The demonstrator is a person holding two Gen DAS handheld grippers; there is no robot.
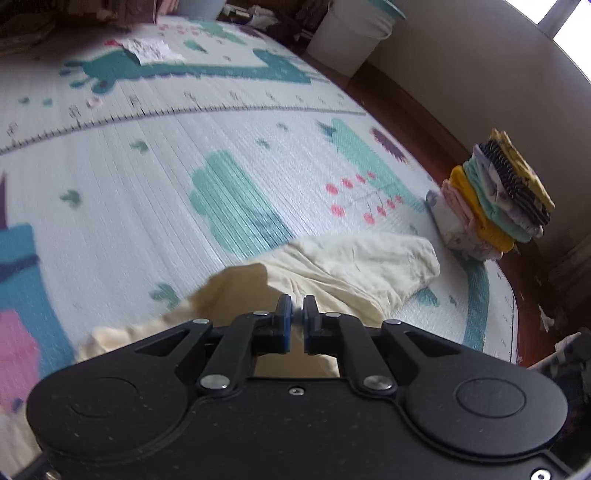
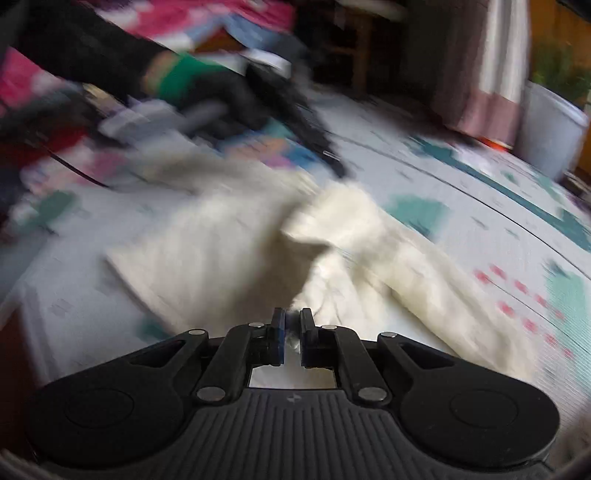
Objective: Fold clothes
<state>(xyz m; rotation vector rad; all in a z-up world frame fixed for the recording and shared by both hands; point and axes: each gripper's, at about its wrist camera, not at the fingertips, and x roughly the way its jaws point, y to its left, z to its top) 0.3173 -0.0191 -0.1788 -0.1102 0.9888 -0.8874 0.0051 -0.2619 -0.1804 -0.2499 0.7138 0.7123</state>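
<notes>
Gripping the cream garment (image 2: 229, 251) with both tools, left tool (image 1: 297, 306) and right tool (image 2: 293, 321) clamped on cloth; next I'd say lay it flat on the mat (image 1: 147, 177).

The garment (image 1: 351, 266) lies spread on the play mat (image 1: 147, 192), directly ahead of the left gripper (image 1: 297, 308); a stack of folded clothes (image 1: 491, 199) stands to its right at the mat's edge, near the wall (image 1: 461, 74); a bucket (image 1: 351, 33) sits at the mat's far corner; a paper slip (image 1: 149, 50) lies far back on the mat; in the right wrist view the garment (image 2: 229, 251) stretches from the right gripper (image 2: 293, 325) to the other gripper (image 2: 306, 122) at upper left.
</notes>
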